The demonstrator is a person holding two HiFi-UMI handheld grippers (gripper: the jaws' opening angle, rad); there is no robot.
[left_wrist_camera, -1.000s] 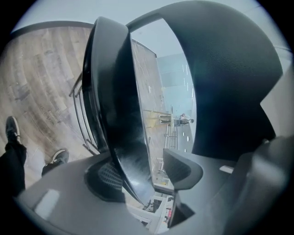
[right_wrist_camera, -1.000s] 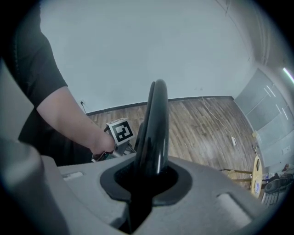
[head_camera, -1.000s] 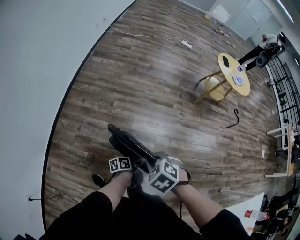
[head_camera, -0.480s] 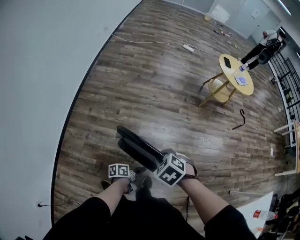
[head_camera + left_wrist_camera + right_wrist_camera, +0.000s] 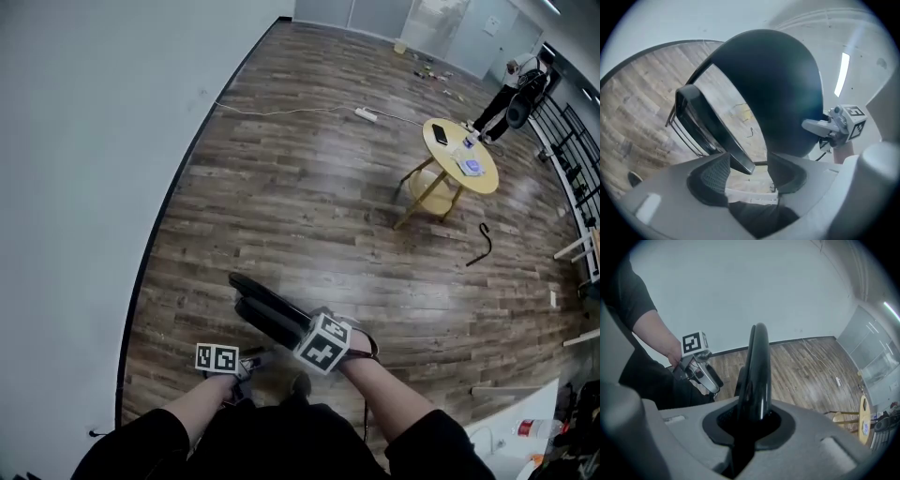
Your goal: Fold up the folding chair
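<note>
The black folding chair (image 5: 267, 307) stands folded flat on the wood floor right in front of me. My right gripper (image 5: 311, 337) points steeply down and is shut on the chair's top edge (image 5: 757, 366), which runs up from between its jaws. My left gripper (image 5: 246, 362) hangs to the left of the chair, apart from it. Its jaws have just been opening, and both pads (image 5: 712, 176) are bare. In the left gripper view the chair's seat edge (image 5: 717, 133) and rounded back (image 5: 783, 89) lie beyond the gap, with the right gripper (image 5: 839, 124) behind them.
A white wall (image 5: 94, 141) runs along the left. A round yellow table (image 5: 459, 155) stands far right, a black cane (image 5: 481, 246) on the floor near it. A power strip (image 5: 366, 114) with its cord lies further back. A person (image 5: 511, 84) stands in the far corner.
My left gripper has drawn back from the chair, to the lower left in the head view, and stands apart from the right one. The right gripper keeps its hold on the chair.
</note>
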